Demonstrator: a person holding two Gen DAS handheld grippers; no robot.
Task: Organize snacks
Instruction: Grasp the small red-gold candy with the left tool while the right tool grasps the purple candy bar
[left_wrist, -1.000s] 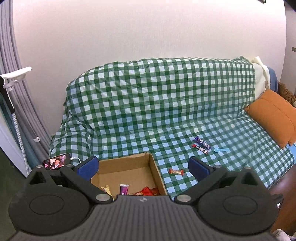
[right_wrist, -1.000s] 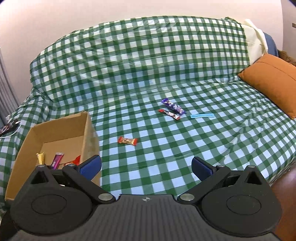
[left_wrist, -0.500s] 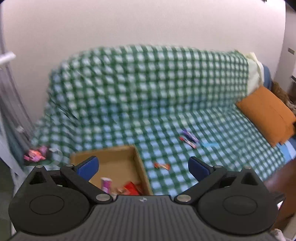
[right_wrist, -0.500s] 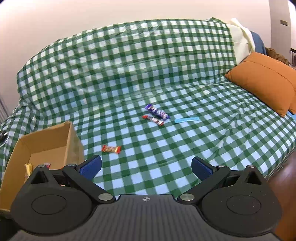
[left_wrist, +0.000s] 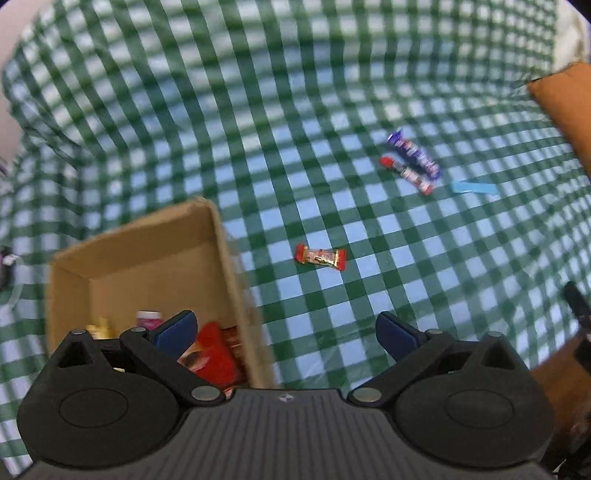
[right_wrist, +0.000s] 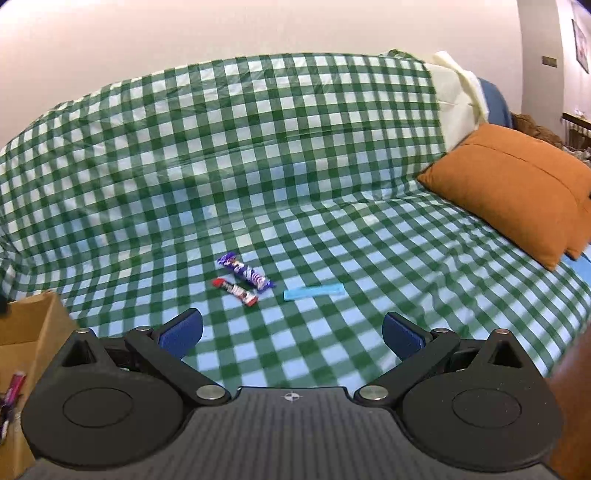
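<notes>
A cardboard box (left_wrist: 207, 236) (right_wrist: 33, 325) sits on the checked sofa seat with several wrapped snacks inside, among them a red pack (left_wrist: 212, 354). Loose on the seat lie a red bar (left_wrist: 320, 257), a purple bar (left_wrist: 415, 154) (right_wrist: 245, 270), a red-and-white bar (left_wrist: 406, 174) (right_wrist: 235, 292) and a light blue strip (left_wrist: 474, 187) (right_wrist: 314, 291). My left gripper (left_wrist: 286, 332) is open above the box's right wall, short of the red bar. My right gripper (right_wrist: 291, 332) is open and empty, short of the purple and red-and-white bars.
The sofa is draped in a green-and-white checked cloth (right_wrist: 258, 147). An orange cushion (right_wrist: 517, 192) (left_wrist: 565, 99) leans at the right end, with a cream and a blue pillow behind it. Wooden floor (right_wrist: 576, 398) shows at the lower right.
The left gripper has dropped and tilted down over the box and seat; the wall and phone have left its view. The right gripper has swung rightward, so the box has slid to the left edge.
</notes>
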